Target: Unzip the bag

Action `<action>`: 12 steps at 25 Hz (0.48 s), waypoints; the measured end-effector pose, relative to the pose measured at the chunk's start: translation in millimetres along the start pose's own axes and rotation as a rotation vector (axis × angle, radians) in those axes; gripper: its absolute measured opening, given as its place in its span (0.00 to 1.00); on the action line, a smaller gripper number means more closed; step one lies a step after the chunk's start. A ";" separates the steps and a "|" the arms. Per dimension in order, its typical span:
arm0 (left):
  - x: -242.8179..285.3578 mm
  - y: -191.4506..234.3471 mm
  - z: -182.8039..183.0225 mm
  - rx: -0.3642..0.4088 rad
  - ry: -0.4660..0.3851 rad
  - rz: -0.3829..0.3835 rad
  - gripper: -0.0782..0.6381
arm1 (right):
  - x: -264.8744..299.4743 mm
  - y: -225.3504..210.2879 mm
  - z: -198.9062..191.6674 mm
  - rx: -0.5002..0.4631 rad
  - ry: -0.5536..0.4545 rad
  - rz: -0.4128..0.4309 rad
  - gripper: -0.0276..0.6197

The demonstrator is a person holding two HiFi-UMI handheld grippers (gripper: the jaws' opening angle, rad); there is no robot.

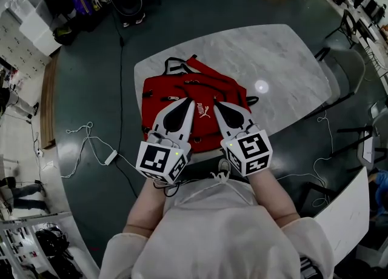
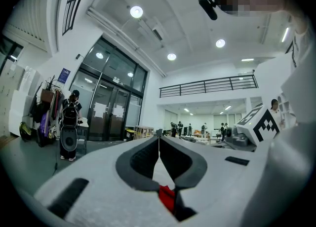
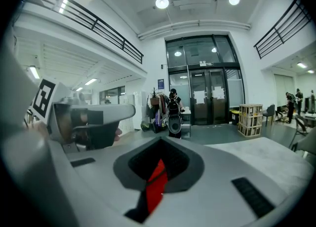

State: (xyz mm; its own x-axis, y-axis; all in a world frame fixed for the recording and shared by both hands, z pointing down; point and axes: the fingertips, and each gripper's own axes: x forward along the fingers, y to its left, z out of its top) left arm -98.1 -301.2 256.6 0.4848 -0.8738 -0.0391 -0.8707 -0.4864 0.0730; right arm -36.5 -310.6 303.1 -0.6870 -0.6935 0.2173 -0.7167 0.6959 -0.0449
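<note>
The red bag lies flat on the marble table, toward the table's 8 o'clock side, with its near hem close to the table's edge by the person. Black straps loop out at the bag's 12 o'clock end.

Both grippers hover over the near half of the bag. The left gripper is at about 7 o'clock of the bag and the right gripper at about 5 o'clock, with the white logo between their tips.

In the left gripper view the left gripper is closed, tips together. Only a sliver of red cloth shows through the slot behind them. The right gripper is closed the same way in its own view, with a red strip in the gap and nothing visibly pinched.

I cannot make out the zipper pull in any view.

The main risk, as I judge it, is that the bag is not anchored. If one gripper pulls the slider while the other holds no fabric, the soft cloth would bunch and the whole bag could slide towards 6 o'clock and off the edge. A closed gripper also has to open before it can take the small pull, and it could snag a strap or a fold instead.
</note>
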 end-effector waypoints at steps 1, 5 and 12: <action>0.8 0.2 -0.6 -0.002 0.001 0.001 0.14 | 0.3 -0.1 0.3 -0.002 0.001 0.000 0.08; 2.8 1.3 -1.2 -0.005 0.003 0.006 0.14 | 1.9 -0.6 0.5 -0.004 0.004 0.002 0.08; 2.1 7.9 -3.3 -0.009 0.008 0.016 0.14 | 7.8 1.9 -2.5 0.003 0.013 0.006 0.08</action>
State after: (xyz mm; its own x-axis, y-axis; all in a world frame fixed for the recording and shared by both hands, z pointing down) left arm -103.7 -306.8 260.4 0.4716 -0.8813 -0.0303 -0.8775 -0.4724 0.0826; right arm -42.9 -314.2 307.1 -0.6897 -0.6866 0.2300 -0.7128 0.6996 -0.0495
